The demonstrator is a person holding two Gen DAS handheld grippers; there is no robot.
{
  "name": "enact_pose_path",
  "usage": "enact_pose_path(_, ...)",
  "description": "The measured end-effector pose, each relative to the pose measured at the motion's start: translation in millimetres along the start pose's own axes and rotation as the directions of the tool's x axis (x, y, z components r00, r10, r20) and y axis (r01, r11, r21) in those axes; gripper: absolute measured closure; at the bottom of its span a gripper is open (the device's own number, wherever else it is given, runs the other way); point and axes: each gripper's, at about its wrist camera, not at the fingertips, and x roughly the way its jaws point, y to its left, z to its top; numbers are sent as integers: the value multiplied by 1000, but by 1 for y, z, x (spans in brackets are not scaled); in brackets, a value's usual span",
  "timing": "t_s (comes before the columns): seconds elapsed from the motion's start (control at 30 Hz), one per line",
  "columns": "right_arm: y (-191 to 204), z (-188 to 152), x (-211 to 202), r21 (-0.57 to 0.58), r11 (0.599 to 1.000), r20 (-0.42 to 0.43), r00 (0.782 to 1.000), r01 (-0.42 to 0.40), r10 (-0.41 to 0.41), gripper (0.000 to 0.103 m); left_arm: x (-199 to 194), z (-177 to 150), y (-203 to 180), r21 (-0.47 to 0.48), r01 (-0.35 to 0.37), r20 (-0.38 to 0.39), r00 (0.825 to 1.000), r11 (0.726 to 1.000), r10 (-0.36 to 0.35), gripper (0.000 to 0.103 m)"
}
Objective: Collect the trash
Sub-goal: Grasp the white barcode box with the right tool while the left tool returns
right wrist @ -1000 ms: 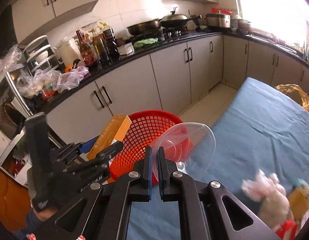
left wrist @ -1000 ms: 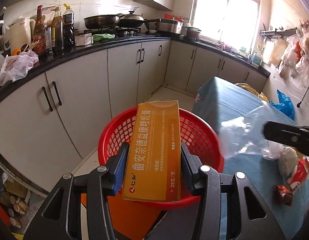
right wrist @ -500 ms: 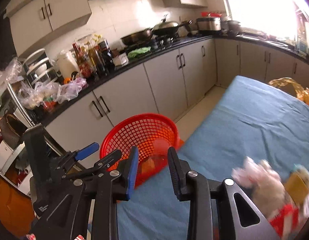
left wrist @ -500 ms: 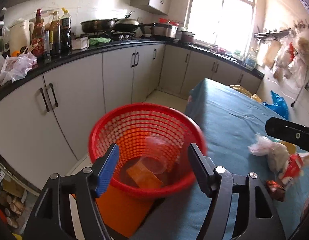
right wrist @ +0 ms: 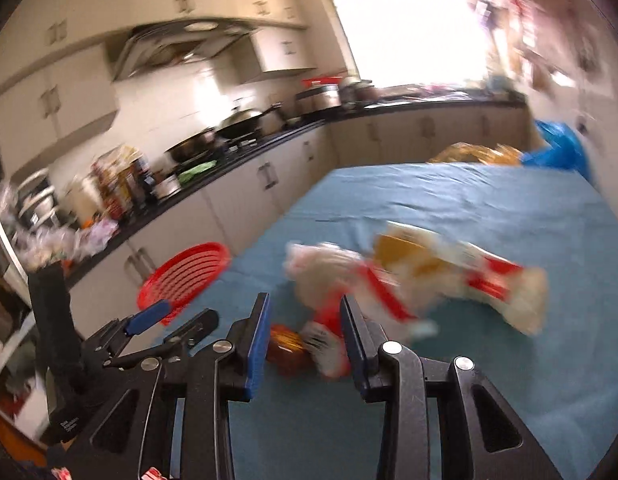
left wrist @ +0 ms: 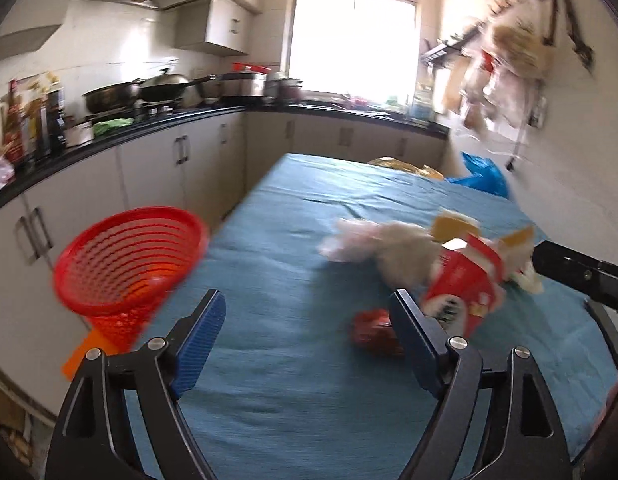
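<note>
We see a table (left wrist: 269,360) under a blue cloth filling the near scene, with a red basket (left wrist: 129,264) off its left edge, below the white cabinets. On the cloth, to the right, lies blurred trash: white crumpled paper (left wrist: 373,244), a red-and-white wrapper (left wrist: 461,288) and a small dark red wrapper (left wrist: 369,332) nearest us. Our left gripper (left wrist: 309,344) has just been opening; its jaws stand wide and hold nothing. Our right gripper (right wrist: 305,336) has opened partway, empty, with the small wrapper showing beyond its gap.
</note>
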Motion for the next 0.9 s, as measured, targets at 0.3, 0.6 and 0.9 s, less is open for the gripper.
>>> enact_pose_path(0.3,-75,6,5,288,955,-28,996,-71,83,40,3,-6,-37,197,-96,41,995,976,89,15)
enact_pose_path(0.6,-74,30,49,326,945,-86,995,-26,57,40,0,-7,-31,194,-63,31,998,979,58,15)
enact_pose_path(0.9,-72,23,35,248,969,4,1000,10,-11,96,5,-5,-28,171,-7,-28,1000,985,11,15)
